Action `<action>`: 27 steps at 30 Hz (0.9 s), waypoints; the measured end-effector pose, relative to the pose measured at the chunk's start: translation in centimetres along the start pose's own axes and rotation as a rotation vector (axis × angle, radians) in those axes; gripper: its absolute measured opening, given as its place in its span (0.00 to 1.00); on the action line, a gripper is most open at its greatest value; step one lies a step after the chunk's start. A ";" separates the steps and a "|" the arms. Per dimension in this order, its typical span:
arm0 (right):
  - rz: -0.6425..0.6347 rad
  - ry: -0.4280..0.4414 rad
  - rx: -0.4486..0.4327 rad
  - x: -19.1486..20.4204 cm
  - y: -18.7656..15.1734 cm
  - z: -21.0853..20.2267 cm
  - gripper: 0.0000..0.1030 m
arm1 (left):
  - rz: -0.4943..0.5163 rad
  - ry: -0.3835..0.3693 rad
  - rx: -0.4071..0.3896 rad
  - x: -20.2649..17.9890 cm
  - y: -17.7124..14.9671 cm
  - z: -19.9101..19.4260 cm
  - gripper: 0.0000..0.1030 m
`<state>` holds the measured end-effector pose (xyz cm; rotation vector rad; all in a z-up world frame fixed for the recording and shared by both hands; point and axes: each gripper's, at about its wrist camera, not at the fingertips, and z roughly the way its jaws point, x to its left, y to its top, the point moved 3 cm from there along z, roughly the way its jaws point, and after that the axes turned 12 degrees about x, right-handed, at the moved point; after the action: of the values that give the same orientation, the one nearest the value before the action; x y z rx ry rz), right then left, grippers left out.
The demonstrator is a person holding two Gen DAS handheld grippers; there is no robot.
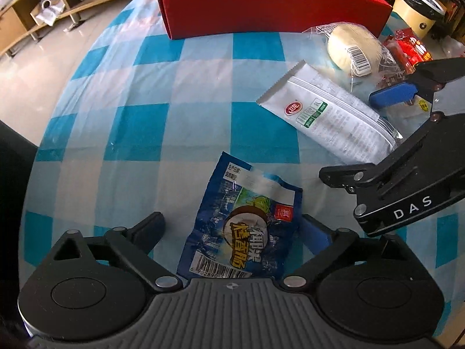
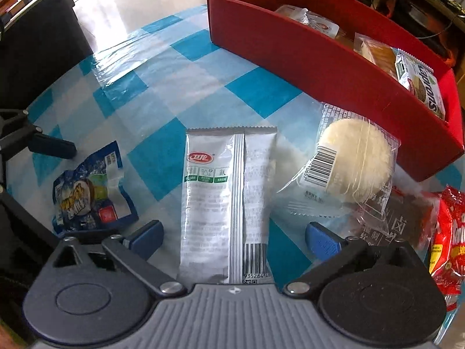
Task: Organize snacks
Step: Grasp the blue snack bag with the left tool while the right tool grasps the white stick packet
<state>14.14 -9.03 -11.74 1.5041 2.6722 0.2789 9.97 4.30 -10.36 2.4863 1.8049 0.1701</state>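
Note:
A crumpled blue snack packet lies on the blue-checked tablecloth between the wide-apart fingers of my left gripper, which is open and does not press on it. A long white snack packet lies flat between the fingers of my right gripper, also open, its pads apart from the packet. In the left wrist view the right gripper straddles the white packet. The blue packet shows at the left of the right wrist view, by a left finger. The red box at the back holds several snacks.
A round pale pastry in clear wrap, a brown snack in clear wrap and a red packet lie right of the white packet. A waste bin stands beyond the red box. Wooden shelves line the floor at left.

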 end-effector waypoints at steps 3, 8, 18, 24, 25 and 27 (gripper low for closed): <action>0.007 -0.003 -0.013 -0.2 -0.4 -0.8 0.83 | 0.020 -0.008 -0.012 -0.4 -0.1 -0.5 0.79; 0.029 0.009 -0.027 -0.4 -1.4 -2.0 0.47 | 0.021 -0.013 -0.010 -0.9 -0.1 -0.9 0.75; 0.132 0.082 -0.108 -1.3 -3.5 -5.4 0.43 | -0.051 -0.086 -0.081 -0.6 0.0 -3.5 0.75; 0.198 0.132 -0.174 -2.5 -4.3 -7.4 0.43 | -0.083 -0.129 -0.113 -0.5 0.5 -4.5 0.74; 0.205 0.139 -0.186 -2.7 -4.3 -7.8 0.43 | -0.088 -0.134 -0.118 -0.5 0.6 -4.6 0.74; 0.224 0.155 -0.208 -3.1 -4.3 -8.3 0.43 | -0.100 -0.145 -0.130 -0.5 1.0 -5.0 0.74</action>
<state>10.93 -14.85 -4.47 1.7779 2.4856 0.6887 10.13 3.46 -5.29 2.2533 1.7938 0.0959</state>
